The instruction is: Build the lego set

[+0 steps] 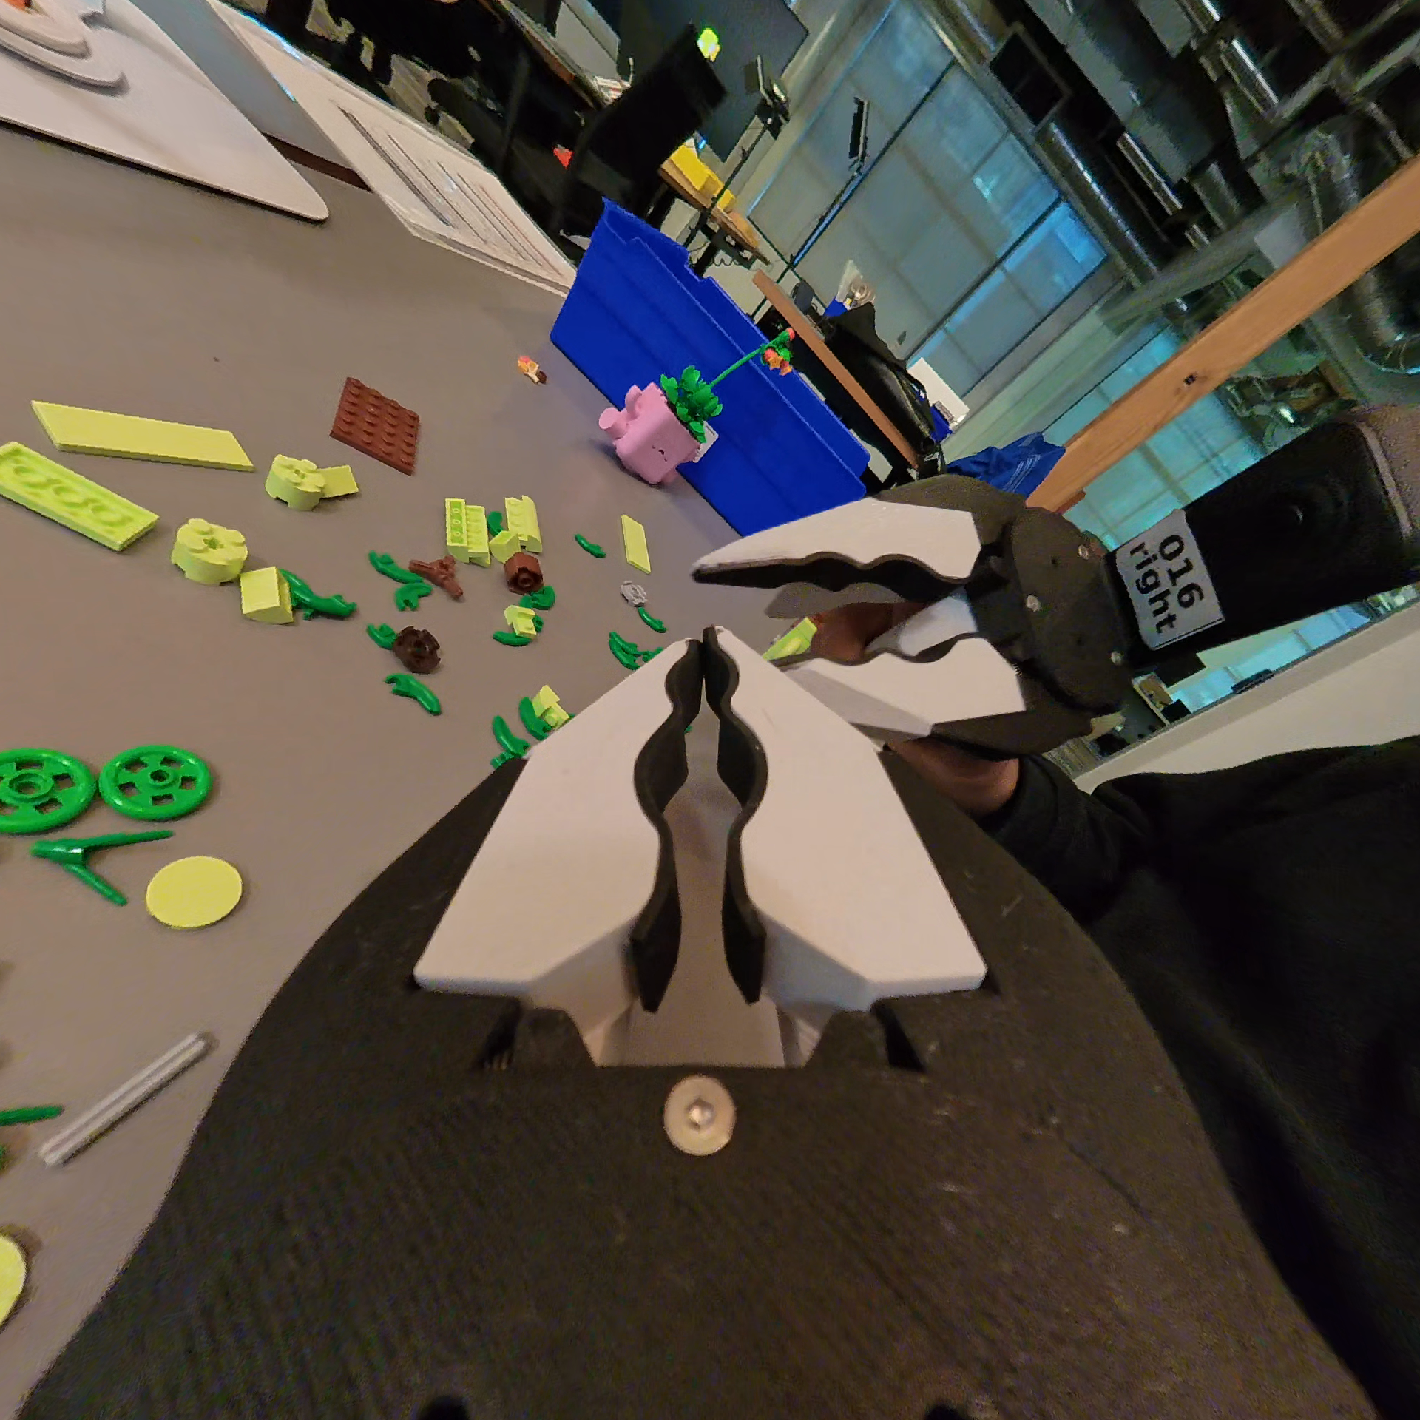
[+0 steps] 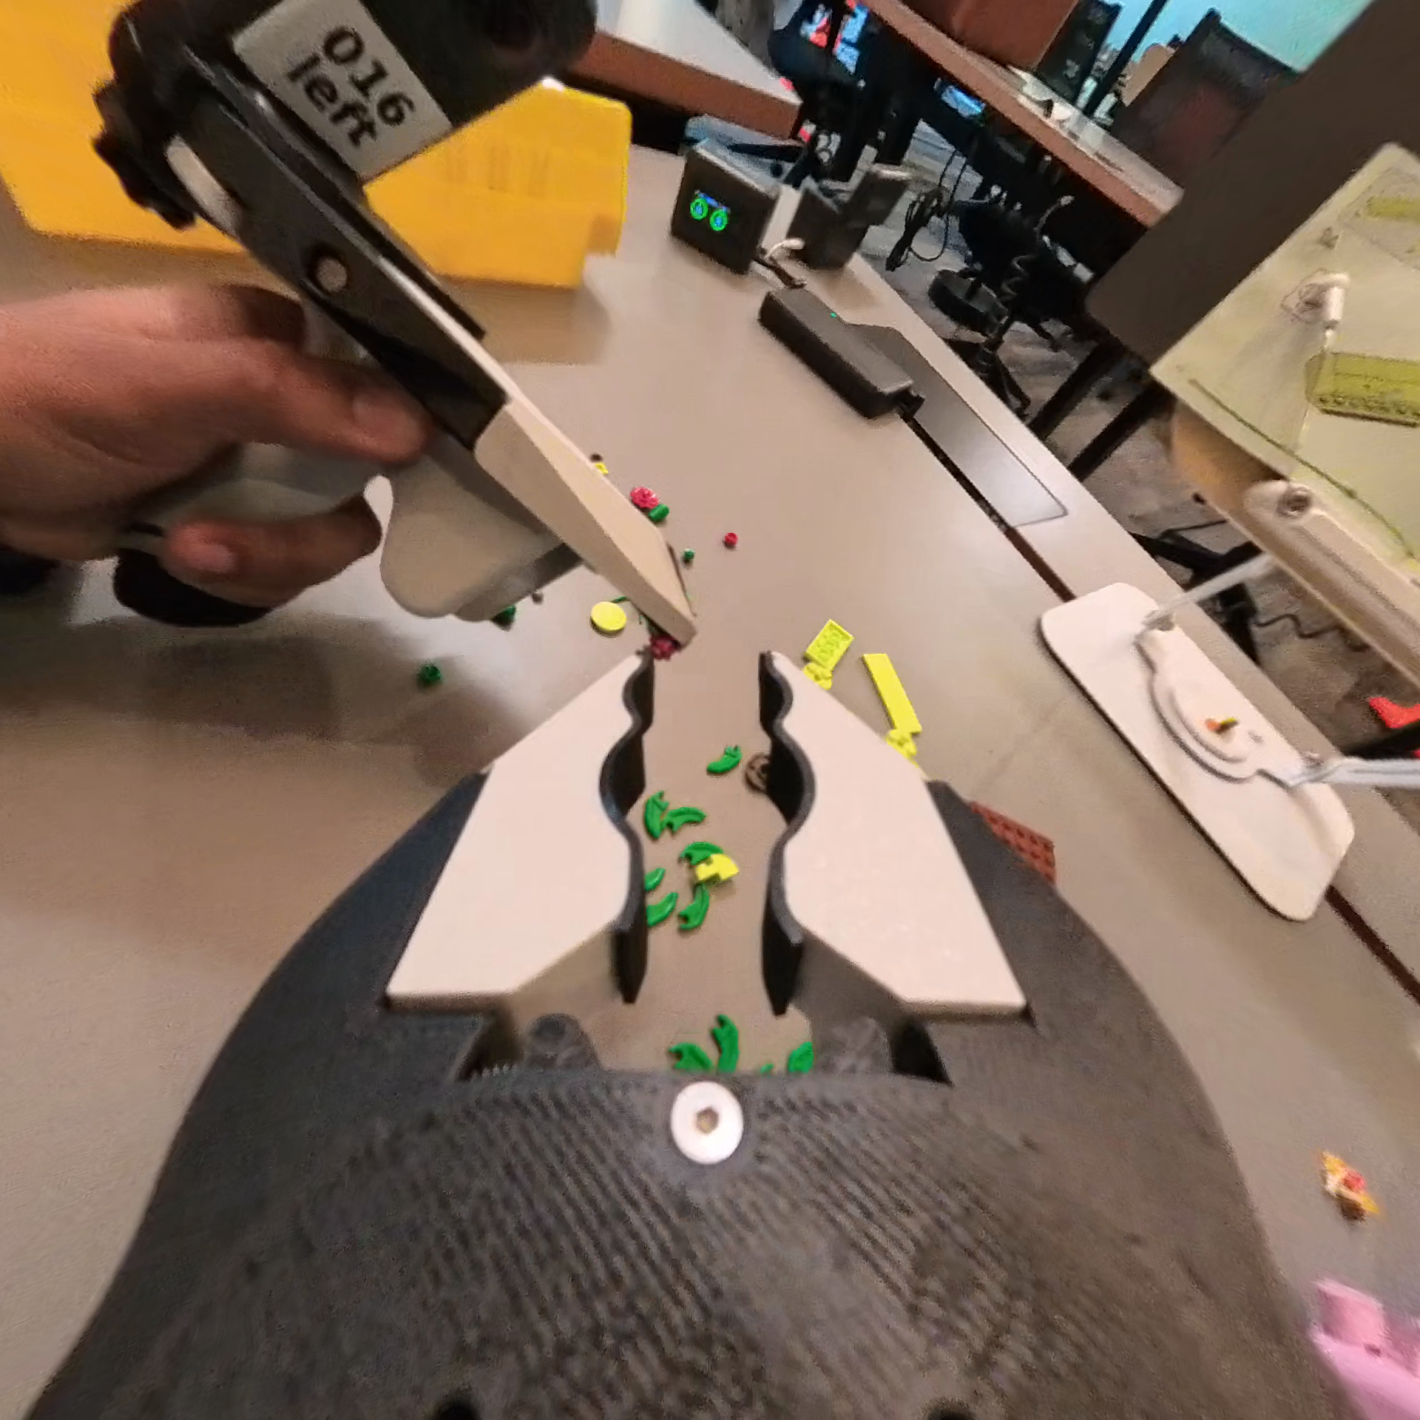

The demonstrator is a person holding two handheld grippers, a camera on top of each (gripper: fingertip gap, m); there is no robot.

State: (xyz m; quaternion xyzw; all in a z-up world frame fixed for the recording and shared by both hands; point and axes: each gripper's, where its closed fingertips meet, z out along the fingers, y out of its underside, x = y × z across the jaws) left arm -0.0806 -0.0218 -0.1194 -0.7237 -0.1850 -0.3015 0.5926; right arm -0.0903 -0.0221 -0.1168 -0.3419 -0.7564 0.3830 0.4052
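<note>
Left wrist view: the left gripper [image 1: 703, 641] fills the lower middle, its jaws clenched tip to tip; whether anything is pinched there cannot be told here. At 3 o'clock the right gripper [image 1: 738, 592] reaches in from the right with jaws parted, a hand [image 1: 868, 630] visible behind it. The grey tabletop [image 1: 230, 323] carries the scattered lego pieces: a brown plate [image 1: 376, 424] at 11 o'clock, two green wheels [image 1: 104, 785] at 9 o'clock, a lime disc [image 1: 194, 892] just below them, and dark green leaves [image 1: 415, 691] spread around the middle. A pink pot with a green plant [image 1: 665, 430] stands at 12 o'clock, just beside a blue bin [image 1: 661, 307].

Right wrist view: the right gripper [image 2: 705, 662] has its jaws released, nothing between them; green leaves and a lime piece [image 2: 714, 868] lie on the tabletop [image 2: 230, 768] seen through the gap. From 10 o'clock the left gripper [image 2: 676, 634] slants down, held by a hand [image 2: 177, 415], with a small dark red piece [image 2: 662, 648] at its tips, just beside the right gripper's left fingertip. A yellow bin [image 2: 492, 207] sits at 11 o'clock, a white lamp base [image 2: 1199, 738] at 3 o'clock.
</note>
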